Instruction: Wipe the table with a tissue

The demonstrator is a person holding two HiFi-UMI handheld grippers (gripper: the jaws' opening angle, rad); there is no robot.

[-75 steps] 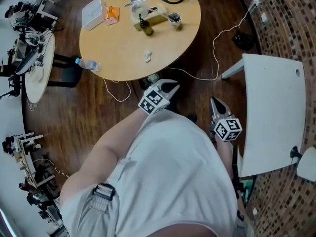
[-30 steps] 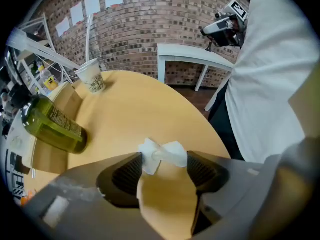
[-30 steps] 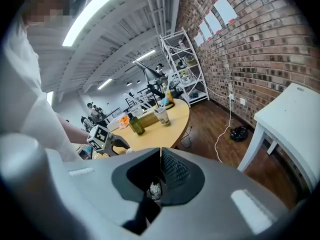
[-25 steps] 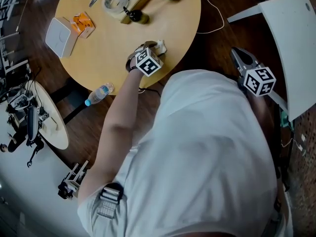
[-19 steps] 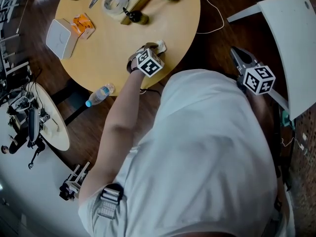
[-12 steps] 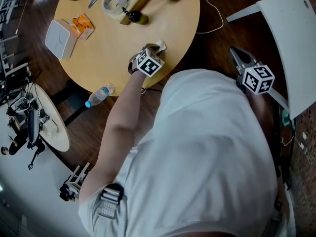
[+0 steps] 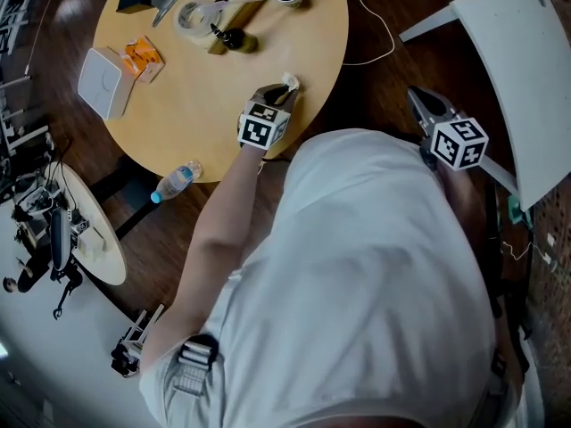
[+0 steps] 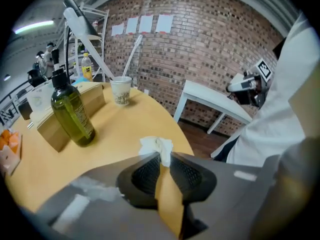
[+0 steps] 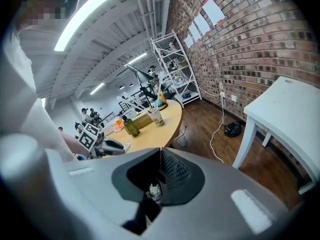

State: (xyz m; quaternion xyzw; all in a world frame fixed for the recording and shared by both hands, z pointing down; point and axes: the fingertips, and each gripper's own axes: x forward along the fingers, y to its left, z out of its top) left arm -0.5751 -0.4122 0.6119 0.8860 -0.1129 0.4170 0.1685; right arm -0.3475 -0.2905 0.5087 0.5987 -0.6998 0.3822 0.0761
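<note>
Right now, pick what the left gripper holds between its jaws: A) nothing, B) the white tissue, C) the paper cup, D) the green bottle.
B: in the left gripper view, the left gripper has jaws that have just been closing, and they pinch the white tissue above the round table.

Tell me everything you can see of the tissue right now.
The tissue is a small white crumpled wad of soft paper, pinched at the tips of the left gripper, whose jaws have just been closing on it. Most of it bunches out beyond the tips, over the near edge of the round wooden table. Whether it touches the tabletop is unclear.
</note>
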